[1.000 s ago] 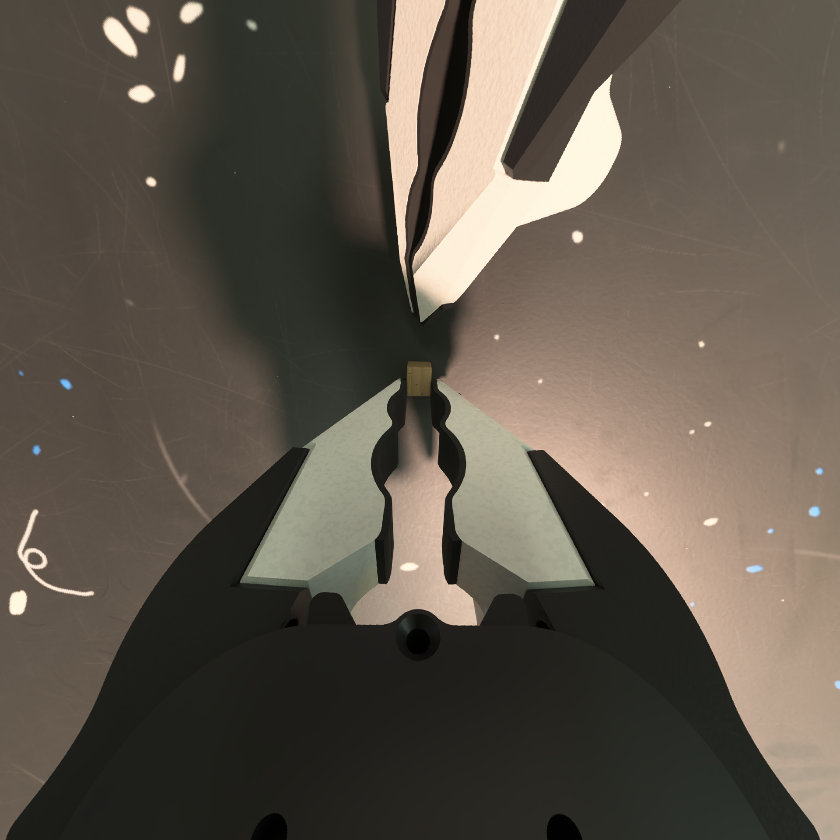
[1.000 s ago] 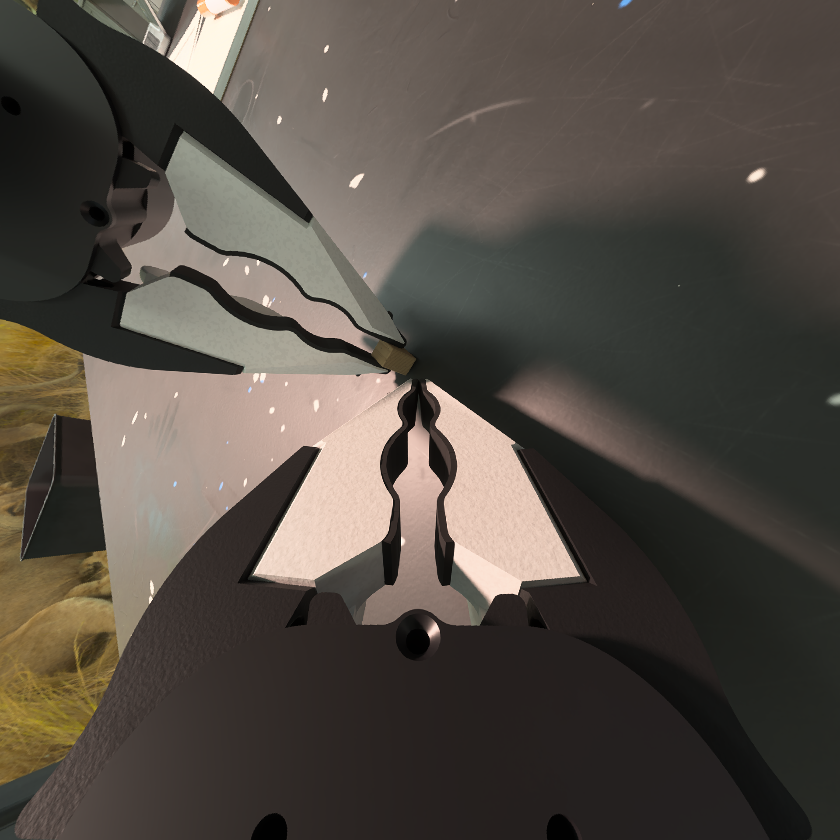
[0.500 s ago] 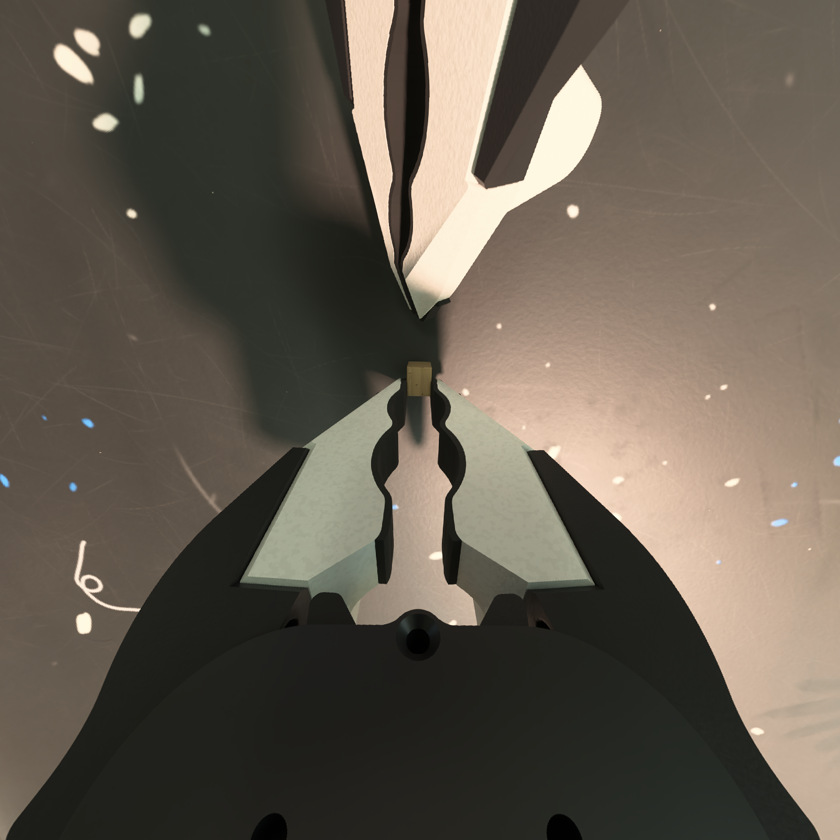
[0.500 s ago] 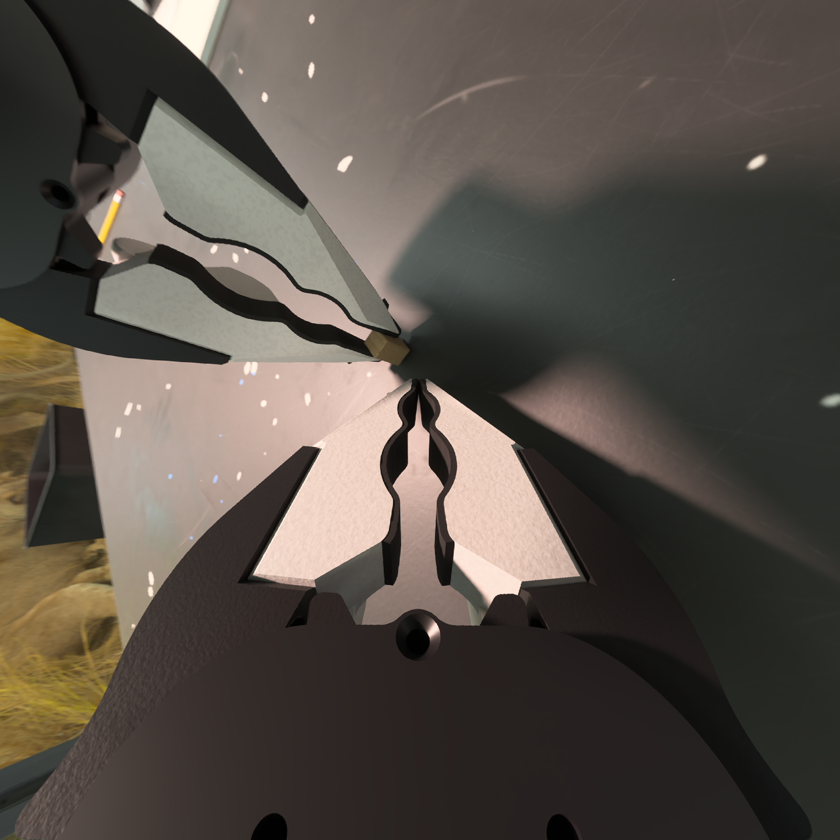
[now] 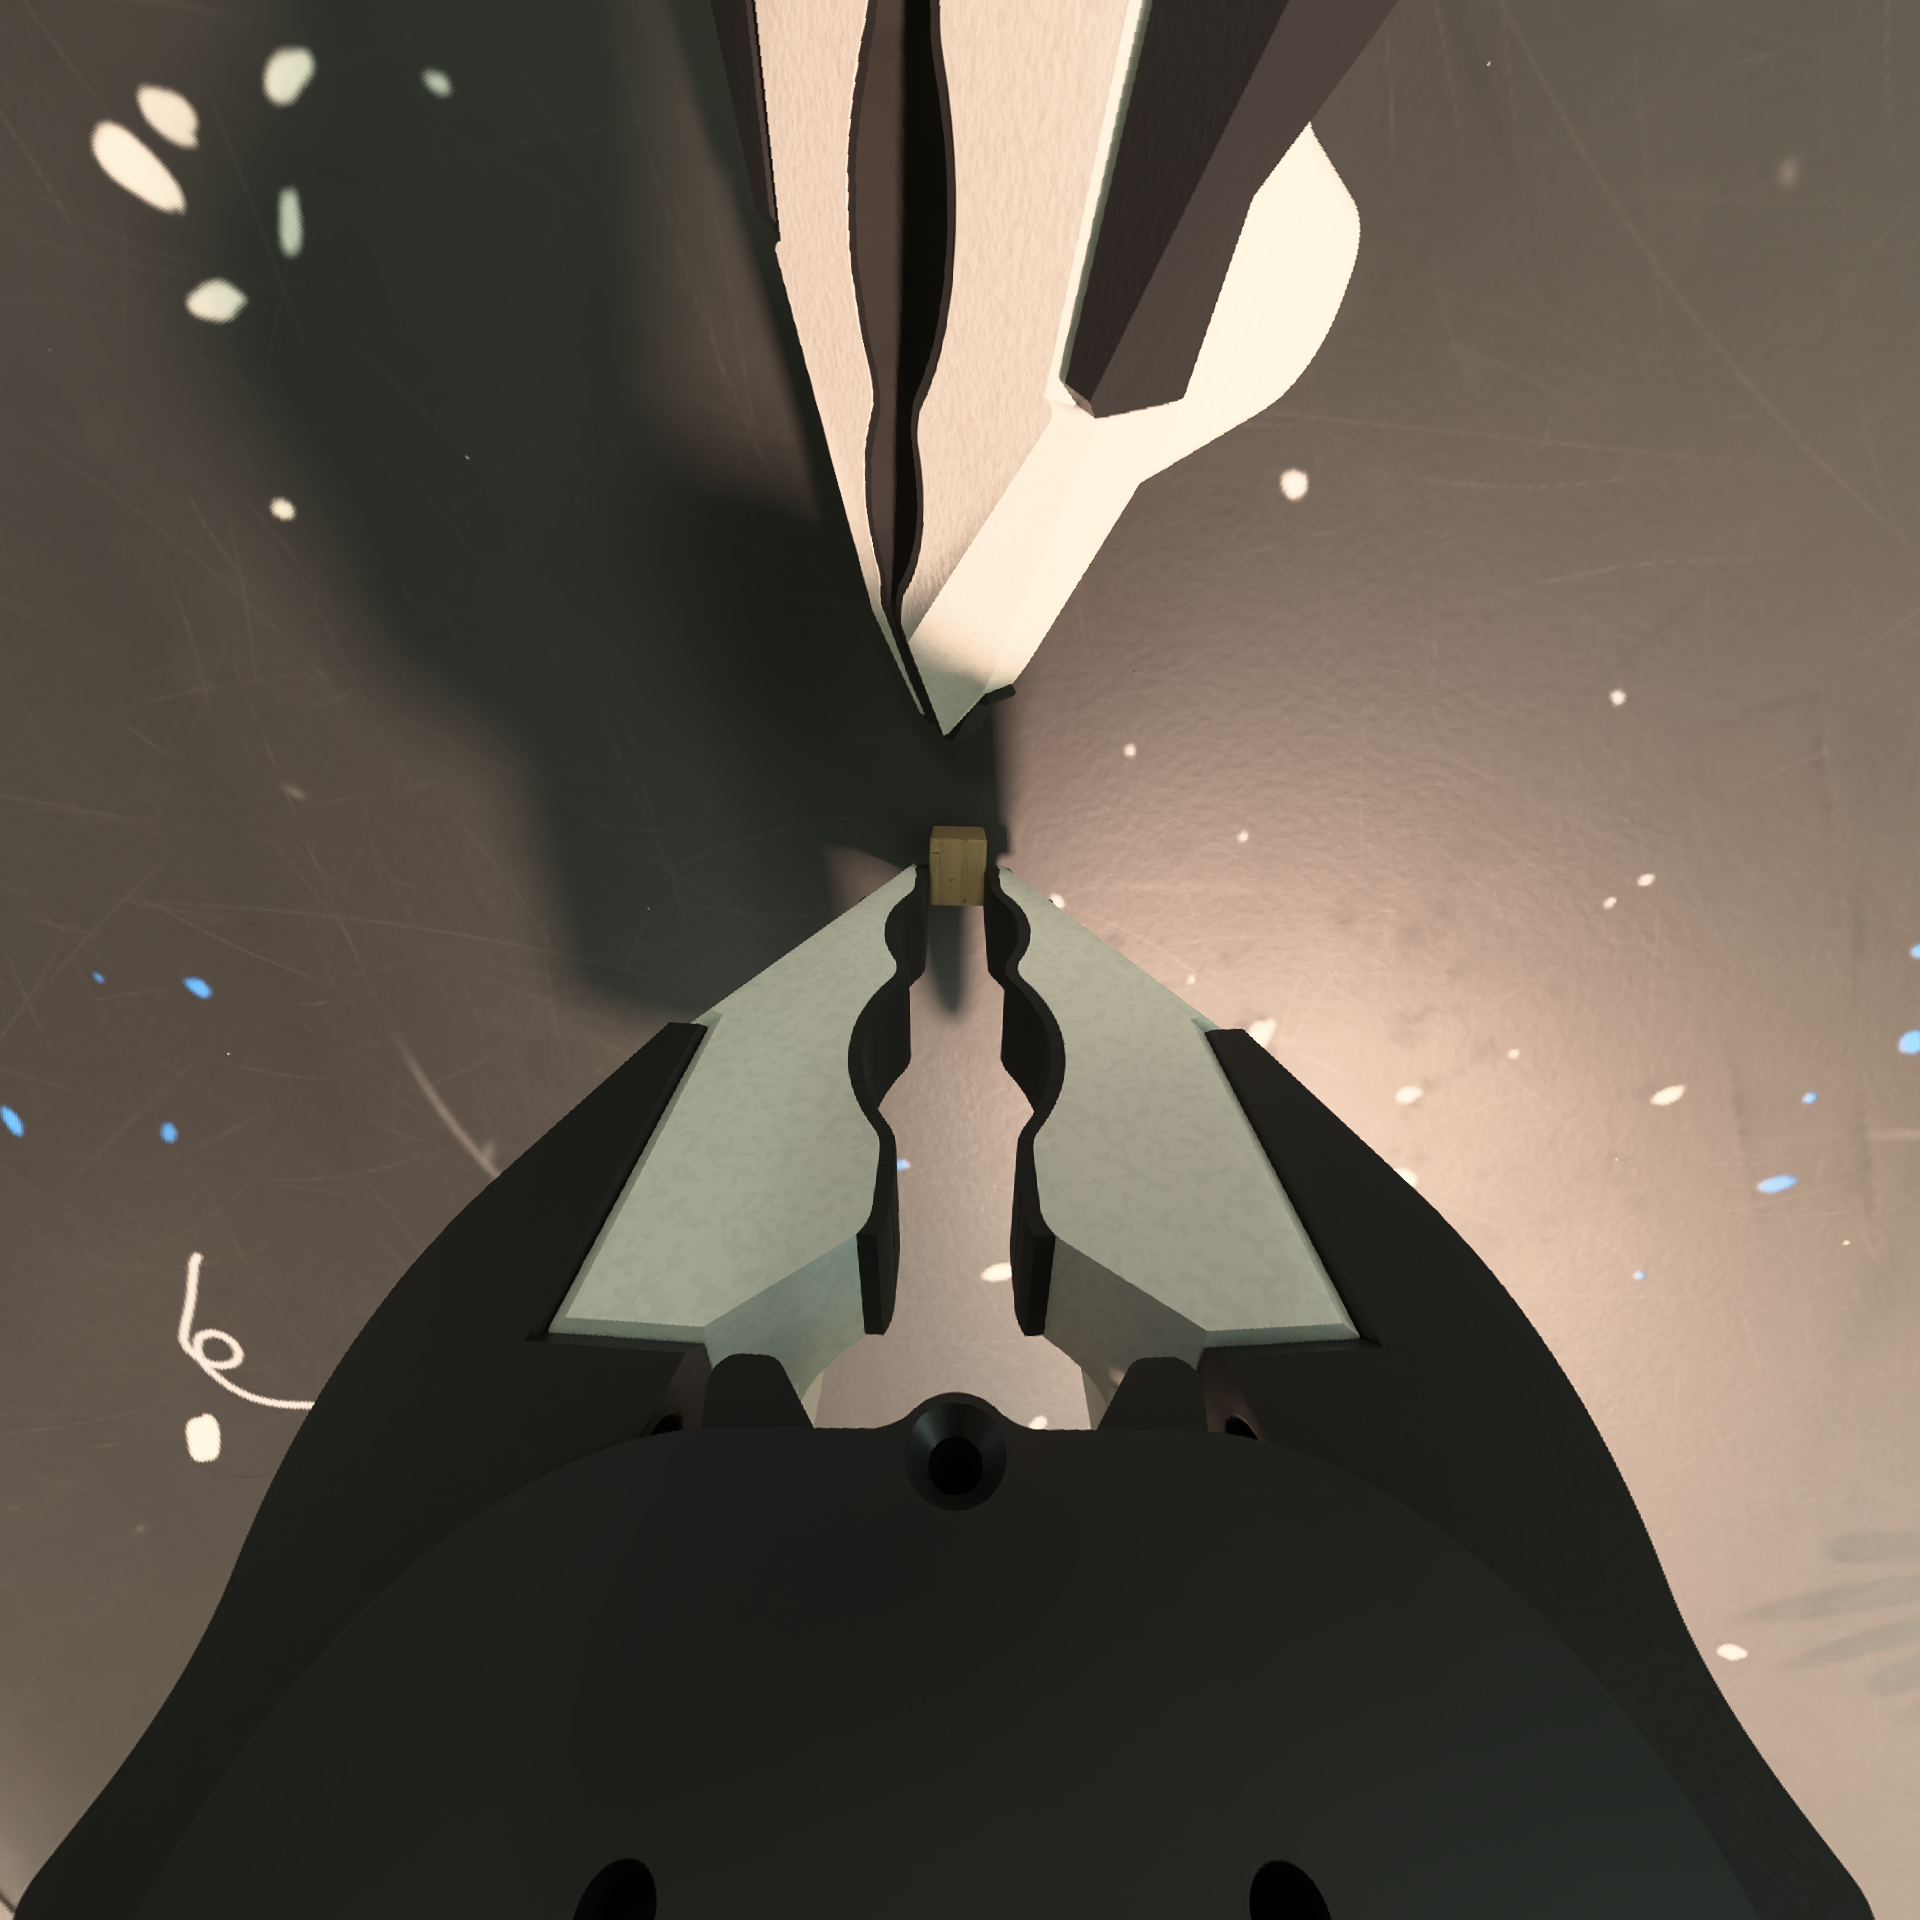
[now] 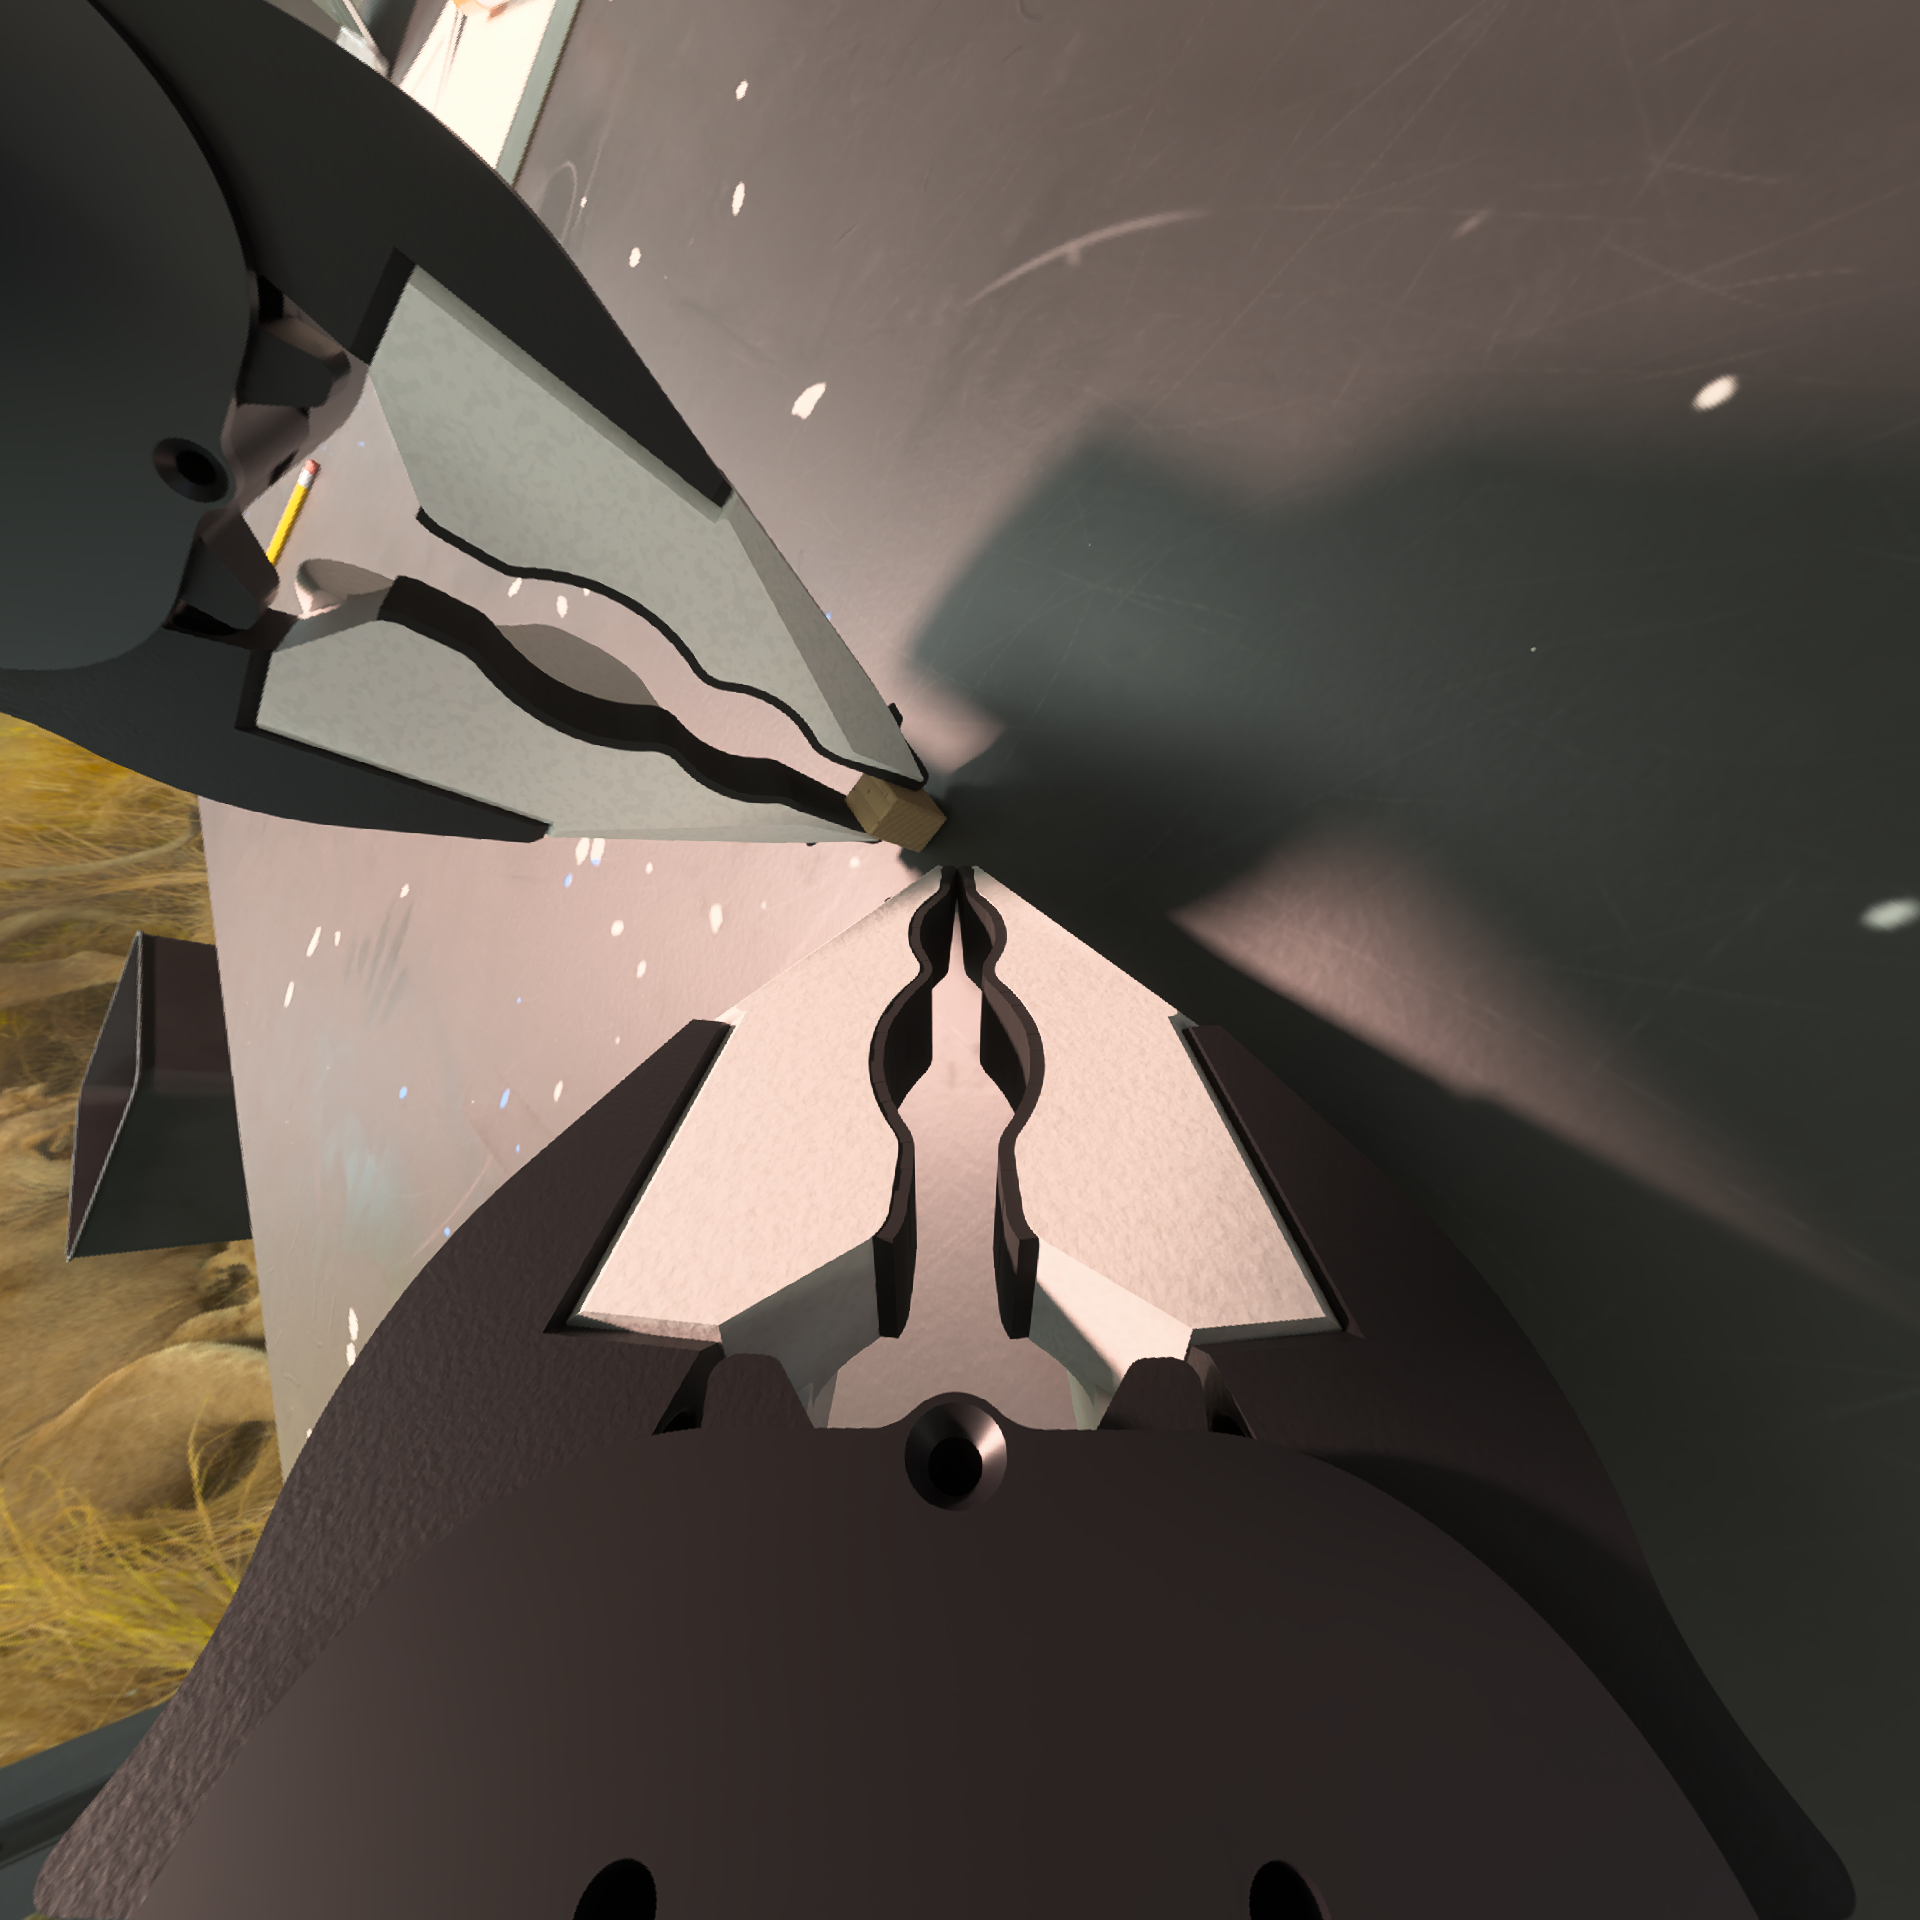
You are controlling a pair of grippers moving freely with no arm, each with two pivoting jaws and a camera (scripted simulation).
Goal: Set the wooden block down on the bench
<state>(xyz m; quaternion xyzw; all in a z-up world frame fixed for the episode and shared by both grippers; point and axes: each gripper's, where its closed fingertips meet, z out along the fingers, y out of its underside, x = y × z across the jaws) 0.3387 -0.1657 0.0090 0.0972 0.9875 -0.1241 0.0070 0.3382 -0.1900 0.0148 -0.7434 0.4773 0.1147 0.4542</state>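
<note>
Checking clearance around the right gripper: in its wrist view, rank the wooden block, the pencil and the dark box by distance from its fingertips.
From the right gripper:
1. wooden block, just upper left of the tips, in the left gripper.
2. pencil, far upper left on the bench.
3. dark box at the bench's left edge; order against the pencil is uncertain.

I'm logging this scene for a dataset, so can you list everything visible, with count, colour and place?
wooden block: one, tan, pinched at the left gripper's fingertips, just above the bench.
bench: one, dark grey-brown, scratched, flecked with white and blue paint spots; fills both views.
pencil: one, yellow with a pink eraser, lying on the bench behind the left gripper, right wrist view.
bench leg: one, dark, at the bench edge, left side of the right wrist view.
dry grass: yellow-brown ground beyond the bench edge.
left gripper: one, black with pale fingers, shut on the block.
right gripper: one, black with pale fingers, shut, empty, tips near the block.
</note>
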